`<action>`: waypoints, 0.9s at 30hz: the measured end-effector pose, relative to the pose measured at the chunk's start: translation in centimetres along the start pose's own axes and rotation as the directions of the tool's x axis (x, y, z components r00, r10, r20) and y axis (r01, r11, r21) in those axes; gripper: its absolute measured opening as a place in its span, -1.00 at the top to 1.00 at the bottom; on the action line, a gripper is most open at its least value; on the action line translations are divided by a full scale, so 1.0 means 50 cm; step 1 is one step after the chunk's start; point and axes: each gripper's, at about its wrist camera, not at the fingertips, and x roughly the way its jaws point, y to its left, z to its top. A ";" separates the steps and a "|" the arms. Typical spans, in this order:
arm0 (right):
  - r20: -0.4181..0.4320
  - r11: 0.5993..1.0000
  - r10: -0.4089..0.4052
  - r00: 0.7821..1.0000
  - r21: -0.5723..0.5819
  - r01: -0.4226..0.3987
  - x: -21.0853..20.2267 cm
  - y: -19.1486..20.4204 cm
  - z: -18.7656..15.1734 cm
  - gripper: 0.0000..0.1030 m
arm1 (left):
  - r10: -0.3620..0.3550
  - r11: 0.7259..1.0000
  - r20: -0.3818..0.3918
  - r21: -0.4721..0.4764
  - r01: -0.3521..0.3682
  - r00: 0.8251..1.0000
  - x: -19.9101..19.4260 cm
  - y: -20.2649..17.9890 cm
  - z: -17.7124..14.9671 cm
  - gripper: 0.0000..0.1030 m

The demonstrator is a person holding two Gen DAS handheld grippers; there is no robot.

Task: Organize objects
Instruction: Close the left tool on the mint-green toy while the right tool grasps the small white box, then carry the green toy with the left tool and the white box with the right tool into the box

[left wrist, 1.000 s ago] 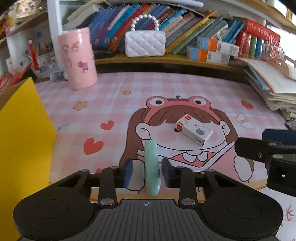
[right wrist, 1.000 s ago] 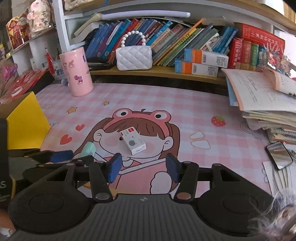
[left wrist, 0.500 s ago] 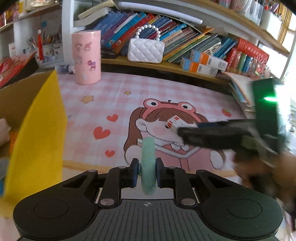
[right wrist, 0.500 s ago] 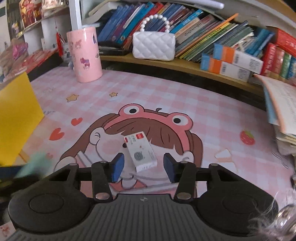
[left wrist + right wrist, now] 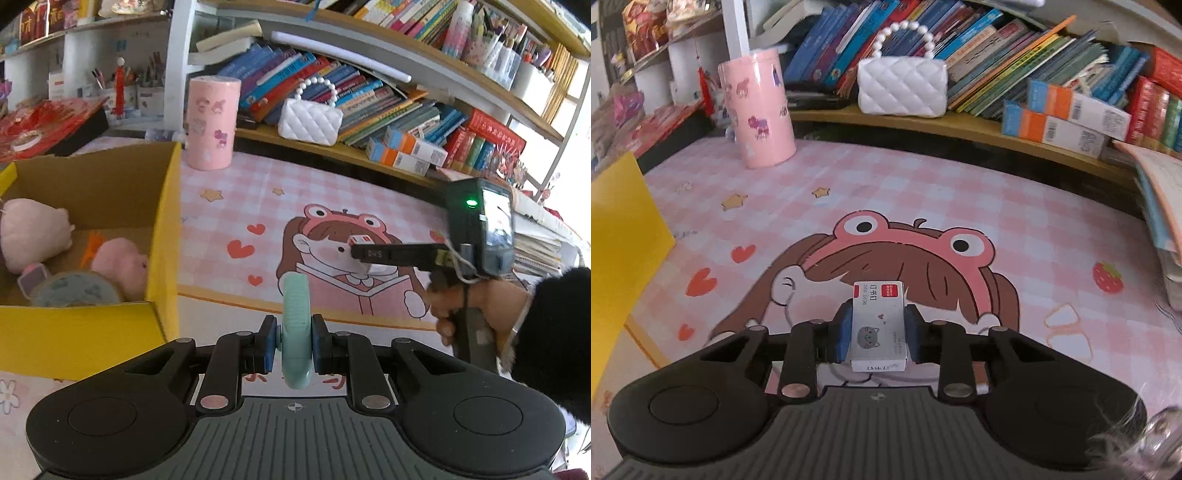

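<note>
The left gripper (image 5: pixel 293 345) clamps a mint-green disc (image 5: pixel 295 325) on edge, just right of the yellow box (image 5: pixel 162 236). The right gripper (image 5: pixel 877 332), fingers having just closed, grips a small white carton (image 5: pixel 878 325) over the desk (image 5: pixel 1015 206), well right of the box.

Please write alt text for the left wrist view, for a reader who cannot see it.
The left claw is shut on a mint-green ring held upright, above a pink cartoon mat. A yellow cardboard box with plush toys sits to the left; at right the other claw grips a small white box.
</note>
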 end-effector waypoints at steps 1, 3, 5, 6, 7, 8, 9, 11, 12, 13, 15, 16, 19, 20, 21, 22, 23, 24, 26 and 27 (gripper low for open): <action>0.004 1.000 -0.002 1.000 0.020 0.002 -0.017 0.004 -0.003 0.46 | -0.002 1.000 0.003 -0.001 0.002 1.000 -0.004 0.004 -0.001 0.66; 0.011 0.997 0.001 1.000 0.075 -0.002 -0.053 0.013 -0.010 0.46 | -0.010 1.000 0.004 -0.003 0.010 1.000 -0.011 0.011 -0.004 0.66; 0.015 0.993 0.008 1.000 0.114 -0.009 -0.092 0.025 -0.020 0.46 | -0.022 1.000 0.002 -0.001 0.022 1.000 -0.017 0.016 -0.011 0.66; 0.020 0.992 0.012 1.000 0.128 -0.014 -0.112 0.033 -0.027 0.46 | -0.025 1.000 0.005 0.004 0.025 1.000 -0.021 0.019 -0.014 0.66; 0.025 0.990 0.017 1.000 0.140 -0.020 -0.134 0.042 -0.034 0.46 | -0.028 1.000 0.008 0.012 0.028 1.000 -0.025 0.020 -0.018 0.66; 0.030 0.988 0.022 0.999 0.150 -0.026 -0.155 0.051 -0.042 0.46 | -0.033 0.999 0.012 0.018 0.032 0.999 -0.029 0.022 -0.023 0.66; 0.031 0.987 0.024 0.999 0.158 -0.028 -0.174 0.061 -0.050 0.46 | -0.039 0.999 0.016 0.022 0.038 0.999 -0.036 0.025 -0.027 0.66; 0.028 0.985 0.017 0.999 0.169 -0.022 -0.208 0.080 -0.064 0.46 | -0.050 0.998 0.025 0.027 0.050 0.998 -0.048 0.034 -0.035 0.66; 0.029 0.984 0.013 0.999 0.176 -0.018 -0.226 0.090 -0.072 0.46 | -0.054 0.998 0.030 0.030 0.053 0.998 -0.055 0.039 -0.038 0.66; 0.030 0.983 0.009 0.999 0.182 -0.015 -0.243 0.102 -0.080 0.46 | -0.056 0.998 0.037 0.031 0.055 0.998 -0.062 0.045 -0.041 0.66; 0.032 0.980 -0.003 0.999 0.199 -0.003 -0.275 0.126 -0.097 0.46 | -0.060 0.998 0.052 0.031 0.058 0.997 -0.080 0.059 -0.048 0.66; 0.036 0.977 -0.008 0.999 0.211 0.000 -0.290 0.139 -0.107 0.46 | -0.059 0.998 0.057 0.029 0.058 0.997 -0.088 0.067 -0.051 0.66; 0.026 0.972 -0.028 0.999 0.232 0.021 -0.321 0.183 -0.140 0.46 | -0.049 0.999 0.062 0.017 0.048 0.997 -0.111 0.095 -0.066 0.66; 0.021 0.974 -0.030 0.999 0.226 0.024 -0.328 0.201 -0.151 0.46 | -0.044 0.999 0.062 0.013 0.044 0.997 -0.118 0.106 -0.072 0.66; 0.014 0.977 -0.031 0.999 0.213 0.027 -0.332 0.218 -0.157 0.46 | -0.040 0.999 0.061 0.006 0.040 0.997 -0.126 0.119 -0.079 0.66; 0.007 0.980 -0.029 1.000 0.195 0.027 -0.335 0.237 -0.164 0.46 | -0.038 0.999 0.060 0.000 0.038 0.997 -0.133 0.130 -0.085 0.66; 0.003 0.983 -0.026 1.000 0.182 0.024 -0.339 0.254 -0.168 0.46 | -0.038 0.999 0.057 -0.006 0.038 0.998 -0.139 0.141 -0.089 0.66; 0.004 0.985 -0.024 1.000 0.172 0.023 -0.342 0.268 -0.170 0.46 | -0.040 0.999 0.055 -0.013 0.041 0.998 -0.147 0.153 -0.094 0.66; 0.009 0.989 -0.023 1.000 0.149 0.021 -0.353 0.301 -0.176 0.46 | -0.041 0.999 0.055 -0.022 0.042 0.998 -0.164 0.176 -0.103 0.66; 0.010 0.990 -0.019 1.000 0.140 0.018 -0.359 0.318 -0.180 0.46 | -0.040 0.999 0.057 -0.024 0.042 0.998 -0.172 0.186 -0.107 0.66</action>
